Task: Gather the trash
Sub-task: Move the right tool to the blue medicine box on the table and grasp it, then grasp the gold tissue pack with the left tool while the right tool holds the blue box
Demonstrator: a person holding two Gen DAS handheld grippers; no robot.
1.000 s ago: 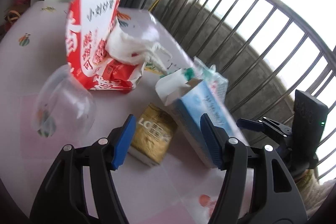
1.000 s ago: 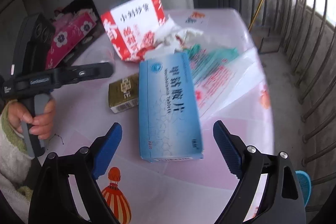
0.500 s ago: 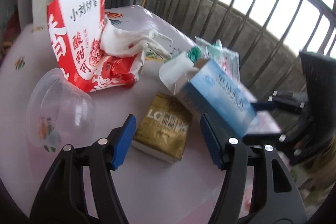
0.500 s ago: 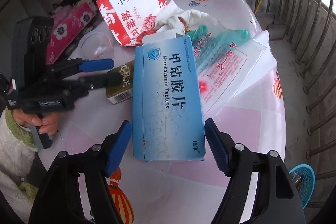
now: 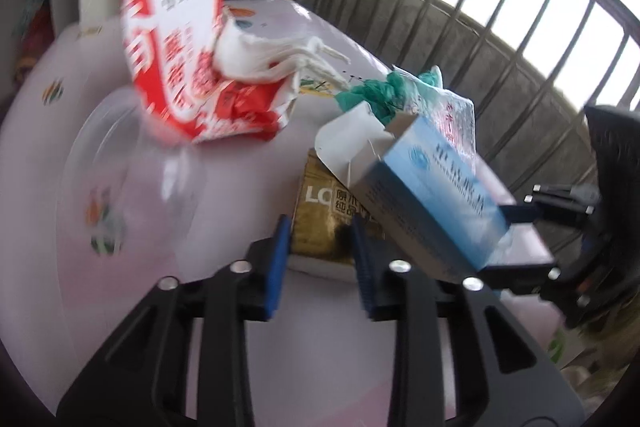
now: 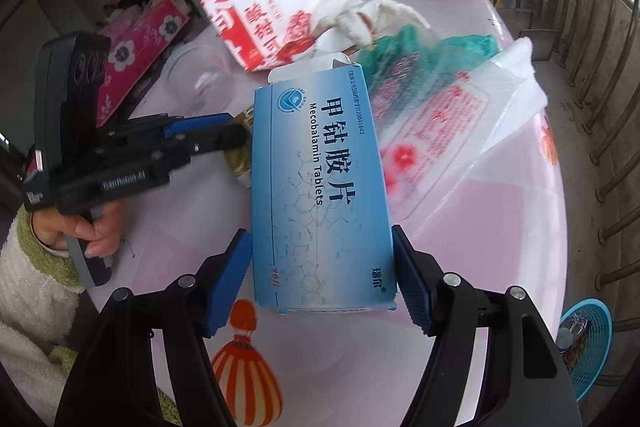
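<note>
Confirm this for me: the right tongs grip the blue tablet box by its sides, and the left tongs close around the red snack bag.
One thing is wrong. The left tongs have just been closing around the small gold box, not the red snack bag, as the left wrist view shows. The right tongs do grip the blue tablet box by its sides.

1. The tabletop (image 6: 520, 211) is pale pink with printed balloon motifs.
2. On it lie a red-and-white snack bag (image 6: 264, 11), a clear plastic cup (image 6: 200, 79), a gold carton (image 5: 320, 223) and a clear plastic bag (image 6: 460, 115) toward the right edge.
</note>
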